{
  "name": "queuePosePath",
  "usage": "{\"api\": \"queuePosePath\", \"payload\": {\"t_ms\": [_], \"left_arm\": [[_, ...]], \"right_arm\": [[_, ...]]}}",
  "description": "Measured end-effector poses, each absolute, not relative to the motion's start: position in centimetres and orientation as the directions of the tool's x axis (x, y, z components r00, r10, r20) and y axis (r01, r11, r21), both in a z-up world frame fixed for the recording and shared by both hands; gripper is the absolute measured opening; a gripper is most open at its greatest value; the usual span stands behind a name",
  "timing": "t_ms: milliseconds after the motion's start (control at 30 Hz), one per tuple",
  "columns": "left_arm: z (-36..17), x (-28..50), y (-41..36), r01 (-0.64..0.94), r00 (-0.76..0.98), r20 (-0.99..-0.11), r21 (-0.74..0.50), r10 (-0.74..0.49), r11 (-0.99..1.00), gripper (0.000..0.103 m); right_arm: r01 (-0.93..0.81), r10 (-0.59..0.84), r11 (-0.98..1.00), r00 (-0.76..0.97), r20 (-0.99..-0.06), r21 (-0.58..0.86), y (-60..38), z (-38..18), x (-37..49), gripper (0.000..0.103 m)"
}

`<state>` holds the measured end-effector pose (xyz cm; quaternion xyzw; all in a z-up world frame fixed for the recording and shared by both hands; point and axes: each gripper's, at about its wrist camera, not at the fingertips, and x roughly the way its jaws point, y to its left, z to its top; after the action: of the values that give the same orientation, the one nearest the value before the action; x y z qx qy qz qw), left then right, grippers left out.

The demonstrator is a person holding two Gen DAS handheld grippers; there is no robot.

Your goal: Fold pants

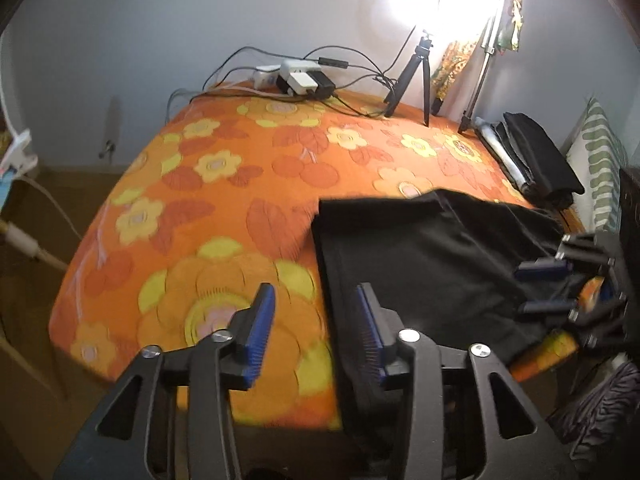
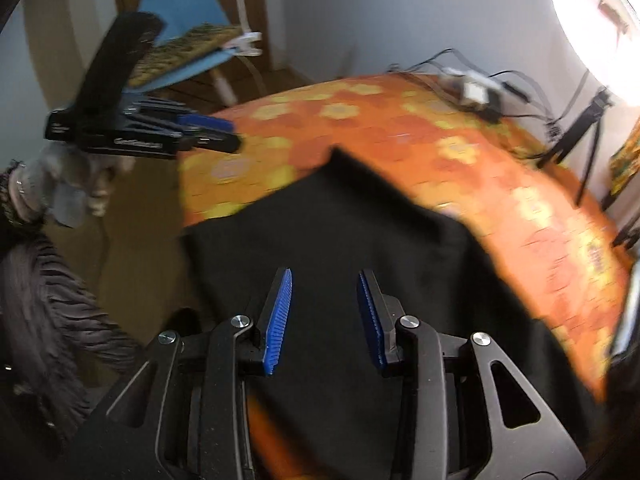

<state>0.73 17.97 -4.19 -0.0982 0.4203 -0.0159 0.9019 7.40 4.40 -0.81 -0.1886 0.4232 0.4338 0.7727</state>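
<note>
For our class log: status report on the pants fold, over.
Left gripper open, nothing between pads. Right gripper open above the cloth. Black pants lie folded on orange bedspread. Nothing obstructing.

- The black, matte fabric pants (image 1: 420,264) lie folded into a broad, roughly rectangular slab on the bed's orange sheet printed with yellow flowers (image 1: 208,200).
- They sit at the bed's near corner, and their near part hangs down over the near edge of the mattress.
- In the left wrist view the far edge runs fairly straight across the sheet, with a doubled layer showing near the far right corner.
- In the right wrist view the pants (image 2: 328,236) fill the middle, their far outline rising to a blunt point against the sheet (image 2: 480,168).
- The surface lies mostly flat, with a few soft creases; motion blur hides finer seams.
</note>
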Motion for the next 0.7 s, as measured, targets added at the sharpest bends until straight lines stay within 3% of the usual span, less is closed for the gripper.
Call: {"api": "queuePosePath", "payload": {"t_ms": [233, 433, 700], "left_arm": [[-5.1, -1.7, 17.7, -0.071, 0.625, -0.765, -0.251, -0.153, 0.965, 0.041], [-6.3, -1.5, 19.2, -0.110, 0.602, -0.776, -0.313, -0.187, 0.943, 0.041], [-6.6, -0.7, 21.3, -0.151, 0.608, -0.768, -0.361, -0.202, 0.920, 0.041]], "right_arm": [[-0.844, 0.549, 0.516, 0.197, -0.812, 0.144, 8.0, -3.3, 3.1, 0.040], [-0.863, 0.525, 0.493, 0.199, -0.827, 0.106, 11.6, -5.4, 1.2, 0.047], [-0.886, 0.473, 0.463, 0.236, -0.849, 0.012, 15.4, -7.3, 0.9, 0.049]]}}
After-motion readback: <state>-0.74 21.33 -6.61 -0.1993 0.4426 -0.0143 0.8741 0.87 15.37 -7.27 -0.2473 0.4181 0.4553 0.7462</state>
